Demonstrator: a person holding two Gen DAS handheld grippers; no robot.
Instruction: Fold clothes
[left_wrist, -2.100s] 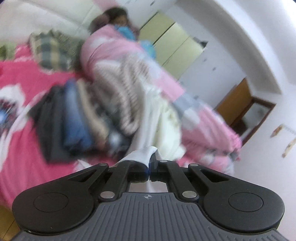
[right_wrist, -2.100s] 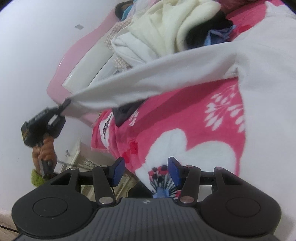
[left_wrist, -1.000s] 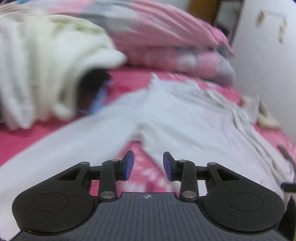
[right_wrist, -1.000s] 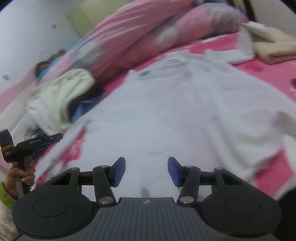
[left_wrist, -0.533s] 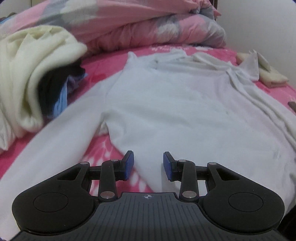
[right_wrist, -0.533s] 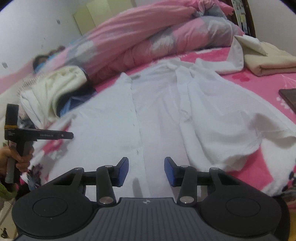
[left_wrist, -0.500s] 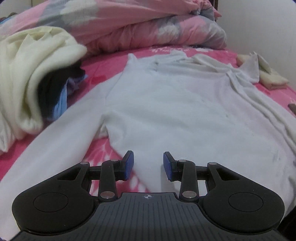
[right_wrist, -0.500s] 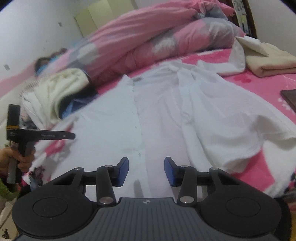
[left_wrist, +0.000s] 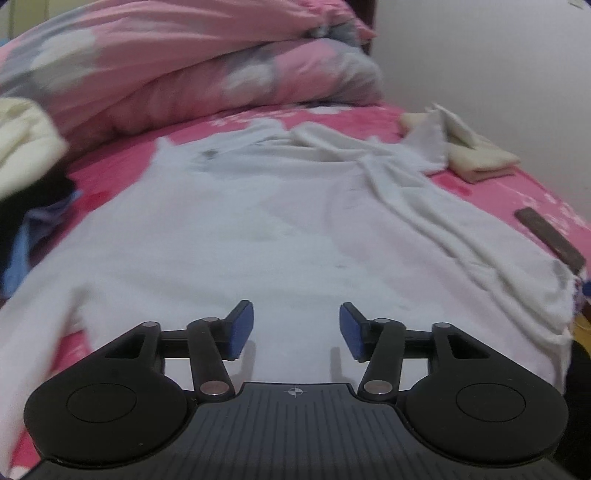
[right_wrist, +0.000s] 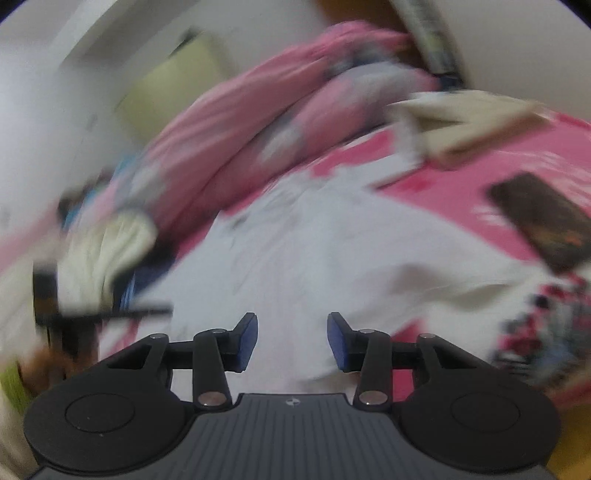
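Left gripper (left_wrist: 296, 329) and right gripper (right_wrist: 291, 341): blue pads spread wide, nothing held. Soft, wrinkled white shirt (left_wrist: 280, 229) lies flat ahead of both, on the pink bedspread (left_wrist: 491, 192).

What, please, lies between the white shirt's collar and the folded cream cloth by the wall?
In the left wrist view, the white shirt's own rumpled sleeve runs there, its end against the folded cream cloth; pink bedsheet shows alongside.

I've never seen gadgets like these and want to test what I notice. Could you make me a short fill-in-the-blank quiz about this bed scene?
1. The shirt spread flat on the bed is ____ in colour.
2. The left gripper has its jaws ____, holding nothing.
3. The bedsheet under the shirt is mostly ____.
4. The folded cream cloth lies ____ the shirt, near the wall.

Missing words: white; open; pink; beside
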